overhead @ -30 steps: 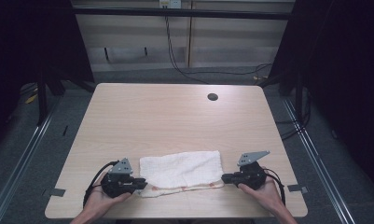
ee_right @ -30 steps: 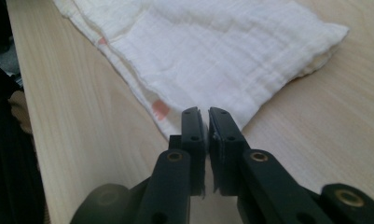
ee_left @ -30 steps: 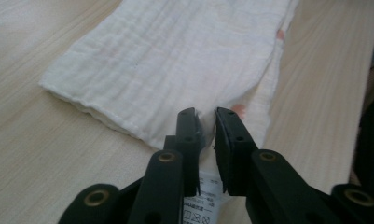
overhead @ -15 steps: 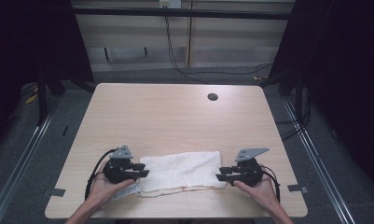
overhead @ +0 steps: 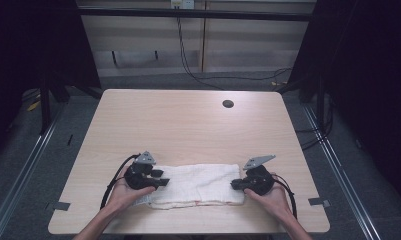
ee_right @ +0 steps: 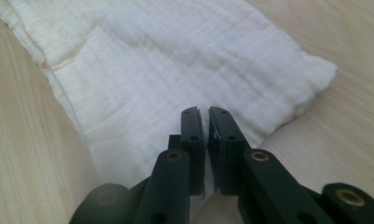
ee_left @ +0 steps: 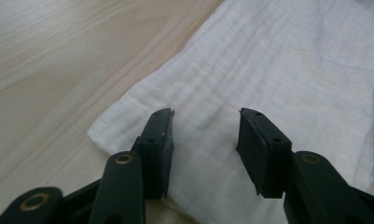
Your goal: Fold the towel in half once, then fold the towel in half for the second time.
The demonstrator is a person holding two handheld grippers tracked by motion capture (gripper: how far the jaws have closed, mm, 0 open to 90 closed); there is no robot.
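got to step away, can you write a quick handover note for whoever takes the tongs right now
Left tongs: open, jaws just widened, poised over the towel's left end, nothing gripped.
Right tongs: jaws nearly together at the towel's right end; a pinch on the cloth cannot be confirmed.
Towel: folded into a long band along the near edge of the table.
Done: lengthwise fold.
Left: probably grip both ends and fold again.
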